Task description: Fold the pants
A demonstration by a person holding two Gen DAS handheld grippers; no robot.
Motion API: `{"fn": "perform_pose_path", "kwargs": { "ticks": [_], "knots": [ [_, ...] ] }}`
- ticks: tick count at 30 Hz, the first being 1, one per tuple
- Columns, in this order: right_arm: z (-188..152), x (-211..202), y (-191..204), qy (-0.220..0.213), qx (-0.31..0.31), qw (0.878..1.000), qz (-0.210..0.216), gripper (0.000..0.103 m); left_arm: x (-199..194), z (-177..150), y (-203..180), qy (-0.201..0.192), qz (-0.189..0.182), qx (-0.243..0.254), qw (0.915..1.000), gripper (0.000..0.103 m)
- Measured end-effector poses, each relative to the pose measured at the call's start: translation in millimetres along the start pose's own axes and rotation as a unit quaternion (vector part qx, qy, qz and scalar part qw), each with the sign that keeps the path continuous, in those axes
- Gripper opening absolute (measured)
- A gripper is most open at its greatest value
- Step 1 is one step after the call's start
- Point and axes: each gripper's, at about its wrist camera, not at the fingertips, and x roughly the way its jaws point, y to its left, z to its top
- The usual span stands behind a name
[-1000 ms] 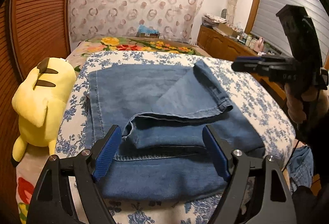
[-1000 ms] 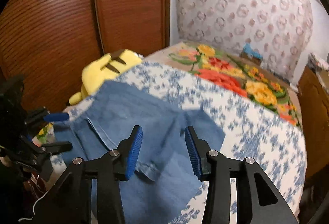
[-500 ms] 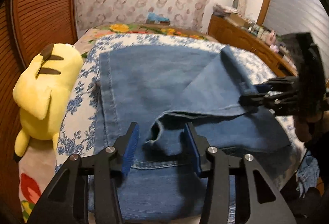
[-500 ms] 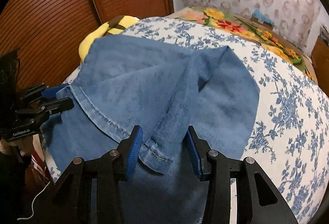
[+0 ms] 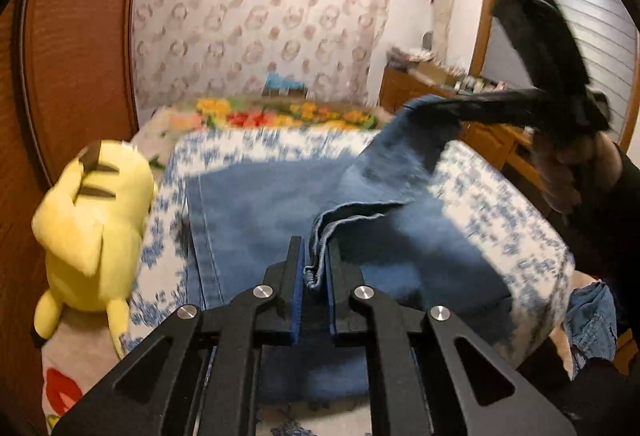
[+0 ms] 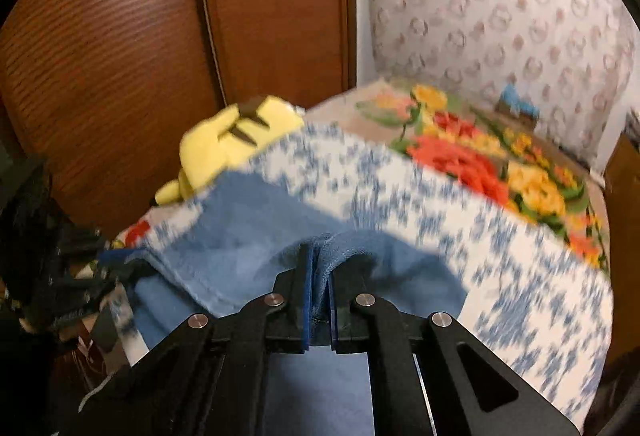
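Pants: blue denim pants (image 5: 256, 212) spread over the near end of the bed, partly folded, one hemmed end lifted off the rest.
Left gripper: the left gripper (image 5: 314, 268) has just been closing and now pinches the stitched hem of the pants between its blue pads, jaws nearly together, the hem standing up out of them.
Right gripper: the right gripper (image 6: 319, 276) has also just been closing; its jaws are narrow and clamp a fold of the denim, which bulges out ahead of the pads.
Right gripper from the left side: seen from the left wrist, it is a dark blurred shape up at the right, with the cloth rising to its tip.
Hand: a hand (image 5: 568, 172) grips that tool's handle.
Bed cover: a white sheet with blue flowers (image 6: 500, 236) lies under the pants; a bright orange and yellow floral blanket (image 6: 480, 160) lies beyond it.
Toy: a yellow plush toy (image 5: 92, 220) lies at the bed's left edge, just beside the pants.
Surroundings: brown slatted wooden doors (image 6: 100, 48) behind the toy, a patterned curtain (image 5: 260, 24) at the far end.
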Motion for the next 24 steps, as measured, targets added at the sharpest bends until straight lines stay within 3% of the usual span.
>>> {"fn": "perform_pose_path", "kwargs": {
  "ticks": [4,10,19,24],
  "knots": [
    [31,-11,11,-0.023,-0.014,1.0,0.007,0.005,-23,6,-3,-0.024,-0.009,-0.002,0.9997,0.01],
    [41,-3,27,-0.026,-0.026,0.999,0.019,0.005,-48,-2,2,-0.042,-0.018,-0.022,0.9987,0.01],
    [48,90,37,0.041,-0.012,0.999,0.023,0.006,-18,-44,30,0.025,0.008,-0.05,0.9984,0.01],
    [48,122,41,0.061,-0.001,0.998,0.02,0.006,-9,-52,32,0.039,0.006,-0.053,0.9978,0.01]
  ]
}}
